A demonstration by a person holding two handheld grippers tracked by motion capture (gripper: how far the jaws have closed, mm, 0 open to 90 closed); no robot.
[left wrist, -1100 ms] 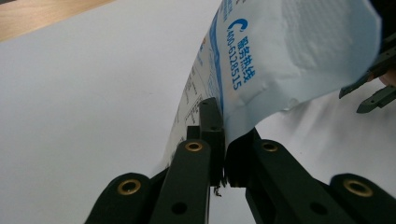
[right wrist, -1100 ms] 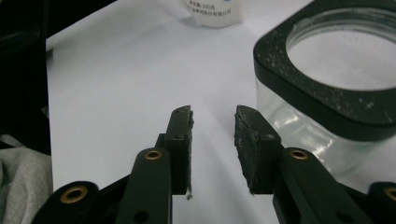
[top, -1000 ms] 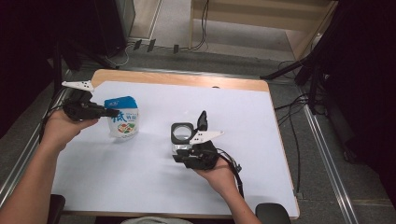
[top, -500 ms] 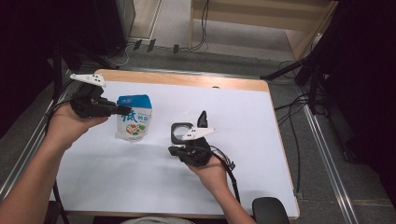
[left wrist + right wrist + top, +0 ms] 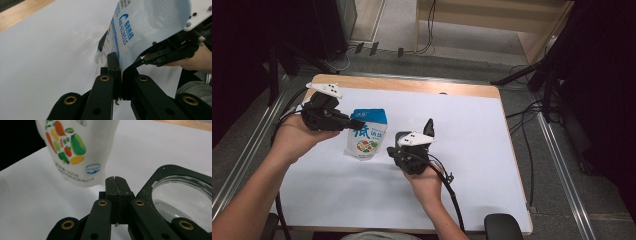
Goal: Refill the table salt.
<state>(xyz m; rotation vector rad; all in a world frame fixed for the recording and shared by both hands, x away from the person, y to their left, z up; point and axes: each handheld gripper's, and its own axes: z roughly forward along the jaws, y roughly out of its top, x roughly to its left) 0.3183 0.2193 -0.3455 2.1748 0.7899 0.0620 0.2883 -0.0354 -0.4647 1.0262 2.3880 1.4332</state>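
I have the white-and-blue pouch [image 5: 366,134] pinched at its upper edge in my left gripper [image 5: 354,123], left of the high view's centre, hanging with its long axis running down toward the white table [image 5: 492,150]. My right gripper [image 5: 428,126], jaws pressed together on nothing, sits just right of the pouch's lower end, with the black-rimmed glass container [image 5: 180,195] beside its jaws.

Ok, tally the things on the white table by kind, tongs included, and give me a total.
Printed pouches: 1, the white and blue pouch, pinched at its edge by the left tongs.
Black-framed round lenses: 1, the lens beside the right tongs.
Hand-held tongs: 2, both shut.
Total: 4.
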